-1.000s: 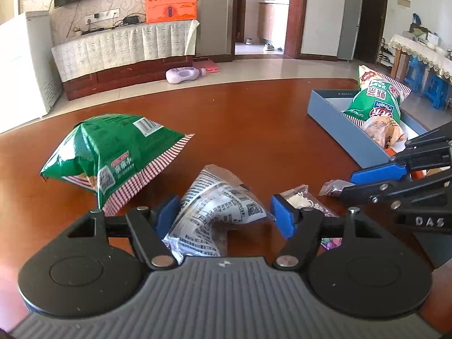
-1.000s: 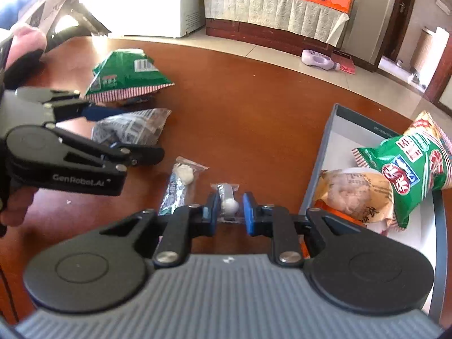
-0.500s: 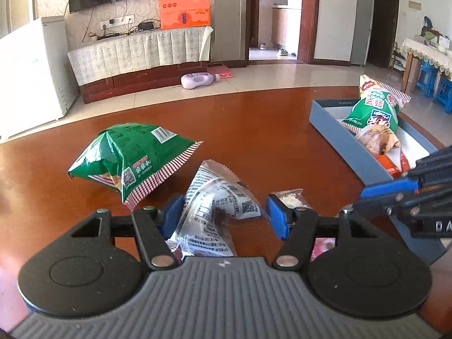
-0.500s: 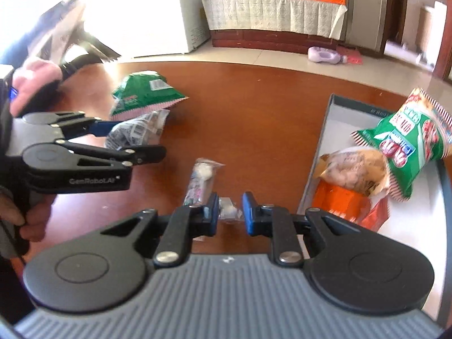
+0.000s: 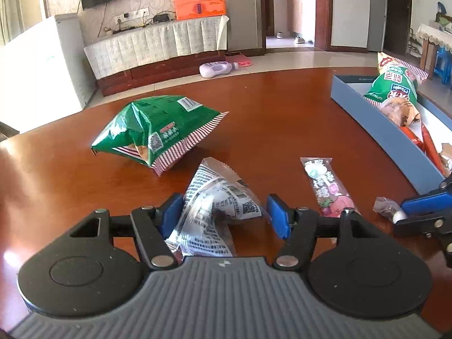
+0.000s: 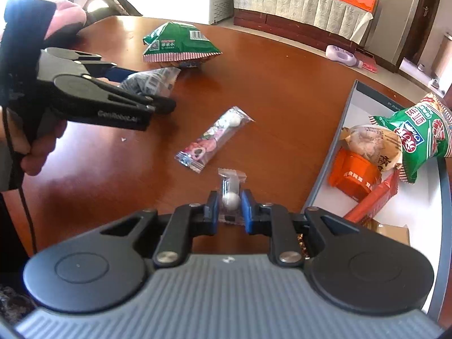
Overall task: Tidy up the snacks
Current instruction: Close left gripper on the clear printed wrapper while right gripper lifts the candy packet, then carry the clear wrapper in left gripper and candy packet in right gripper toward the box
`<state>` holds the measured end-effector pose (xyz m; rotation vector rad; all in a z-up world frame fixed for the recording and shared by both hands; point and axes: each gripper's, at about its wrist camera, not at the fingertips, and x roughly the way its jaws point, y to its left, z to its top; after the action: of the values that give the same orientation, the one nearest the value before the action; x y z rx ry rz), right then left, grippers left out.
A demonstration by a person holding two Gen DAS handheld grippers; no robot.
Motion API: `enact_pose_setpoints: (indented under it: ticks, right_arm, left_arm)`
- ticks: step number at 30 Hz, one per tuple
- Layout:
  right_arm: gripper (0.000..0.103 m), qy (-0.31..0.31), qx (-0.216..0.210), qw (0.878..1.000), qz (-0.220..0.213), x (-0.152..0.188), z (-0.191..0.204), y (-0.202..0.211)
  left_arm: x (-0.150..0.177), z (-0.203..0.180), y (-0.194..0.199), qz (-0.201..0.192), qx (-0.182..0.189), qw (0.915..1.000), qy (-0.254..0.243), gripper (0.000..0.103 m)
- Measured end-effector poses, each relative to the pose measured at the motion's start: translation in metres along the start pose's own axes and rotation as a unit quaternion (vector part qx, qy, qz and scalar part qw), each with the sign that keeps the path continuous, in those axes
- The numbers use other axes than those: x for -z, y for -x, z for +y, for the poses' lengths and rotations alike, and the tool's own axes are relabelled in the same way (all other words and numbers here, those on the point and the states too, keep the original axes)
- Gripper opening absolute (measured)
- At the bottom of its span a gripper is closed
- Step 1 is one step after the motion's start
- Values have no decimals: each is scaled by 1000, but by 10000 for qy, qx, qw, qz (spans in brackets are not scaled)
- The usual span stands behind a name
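My left gripper is open, its jaws on either side of a clear black-printed snack packet. My right gripper is shut on a small clear candy packet with a white ball inside, held above the table; it also shows at the right edge of the left wrist view. A long pink-printed candy packet lies on the table between the grippers. A green striped snack bag lies further off. A blue box on the right holds several snacks.
The brown table is round, its far edge near a tiled floor. In the box lie a green bag, a tan bag and an orange packet. The left hand and gripper fill the right wrist view's left side.
My right gripper has lifted the small candy packet off the table and drawn back from the long pink packet. My left gripper has stayed around the clear printed packet, still open.
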<state>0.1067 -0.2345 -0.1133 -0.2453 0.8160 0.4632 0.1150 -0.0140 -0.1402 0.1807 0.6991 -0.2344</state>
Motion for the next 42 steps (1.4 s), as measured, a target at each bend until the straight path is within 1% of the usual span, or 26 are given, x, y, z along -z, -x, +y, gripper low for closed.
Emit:
enact_pose_setpoints:
  ticks: [3, 6, 11, 15, 18, 21, 23, 25, 27, 30, 32, 35, 37, 40, 42]
  right_arm:
    - [24, 161, 108, 9998, -11, -1, 5, -2]
    - [24, 80, 56, 9999, -30, -3, 2, -4]
    - [22, -41, -72, 10000, 21, -8, -1, -7]
    - [22, -322, -278, 9991, -6, -8, -4, -4]
    - [22, -669, -427, 9967, -151, -9, -12, 5]
    - [21, -1006, -522, 9932, -285, -9, -21, 13]
    - [20, -1101, -515, 9921, -308, -7, -24, 15]
    - [16, -1149, -557, 9913, -334, -6, -26, 19]
    - [16, -1178, -606, 9904, -398, -5, -27, 24]
    - [16, -1076, -527, 9921, -362, -2, -26, 25]
    - [17, -889, -422, 9946, -325, -1, -24, 24]
    - [19, -572, -495, 9969, -217, 2, -16, 23]
    - [36, -166, -328, 9992, -166, 5, -6, 19]
    - [36, 451, -38, 9990, -48, 4, 7, 10]
    - [36, 709, 70, 9975, -41, 3, 11, 6]
  left_arm:
    - [1, -3, -1, 56, -36, 10000, -8, 75]
    - [1, -6, -3, 111, -58, 9999, -56, 75]
    - [0, -6, -3, 109, 0, 9999, -74, 70]
    - [0, -7, 1, 127, -8, 9998, -127, 67]
    - [1, -7, 5, 146, -92, 9998, -95, 66]
    - [0, -8, 14, 76, -109, 9999, -59, 66]
    - [0, -10, 19, 55, -130, 9999, -74, 65]
    - [1, -12, 24, 41, -149, 9999, -56, 65]
    - [0, -15, 29, 6, -138, 9999, -55, 65]
    - [1, -21, 36, -17, -123, 9999, -99, 65]
    - [1, -24, 38, -3, -130, 9999, -109, 65]
    - [3, -25, 38, 11, -115, 9999, -77, 65]
    - [4, -26, 37, 20, -112, 9999, -76, 65]
    - [4, -26, 35, 46, -94, 9999, -73, 65]
    - [6, -25, 33, 64, -111, 9999, -75, 65]
